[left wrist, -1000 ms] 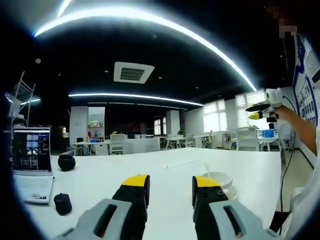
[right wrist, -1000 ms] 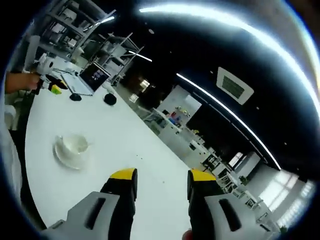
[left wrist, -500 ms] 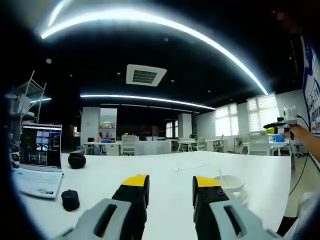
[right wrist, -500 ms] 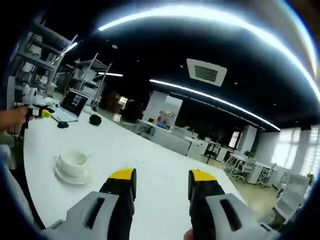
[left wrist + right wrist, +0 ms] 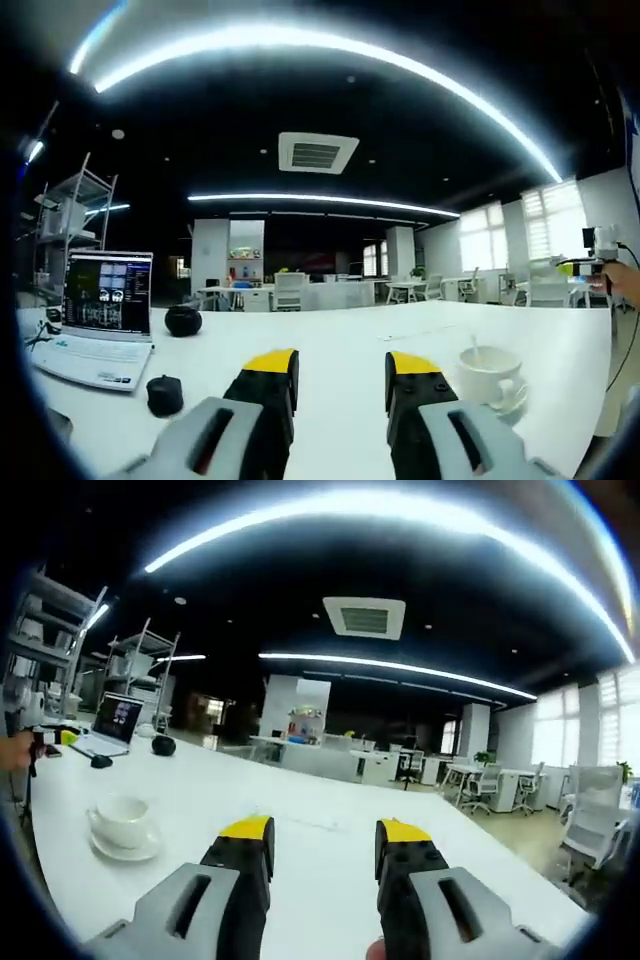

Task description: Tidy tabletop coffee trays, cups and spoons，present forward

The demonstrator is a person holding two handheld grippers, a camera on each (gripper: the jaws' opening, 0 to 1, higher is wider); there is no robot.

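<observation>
A white coffee cup (image 5: pixel 487 367) stands on a white saucer (image 5: pixel 510 398) on the white table (image 5: pixel 340 350), with a spoon (image 5: pixel 474 352) standing in it. It lies just right of my left gripper (image 5: pixel 341 368), which is open and holds nothing. In the right gripper view the same cup (image 5: pixel 120 820) and saucer (image 5: pixel 127 848) sit at the left, well away from my right gripper (image 5: pixel 324 837), open and empty too. At the far right of the left gripper view a hand holds the other gripper (image 5: pixel 598 262).
An open laptop (image 5: pixel 100 318) sits at the table's left, with a black mouse (image 5: pixel 164 395) in front of it and a black round object (image 5: pixel 183 321) beside it. Office desks and chairs (image 5: pixel 470 780) stand beyond the table.
Both views have swung and levelled. The cup now sits more fully in the left gripper view, and the laptop has shifted right. Neither gripper has opened or shut.
</observation>
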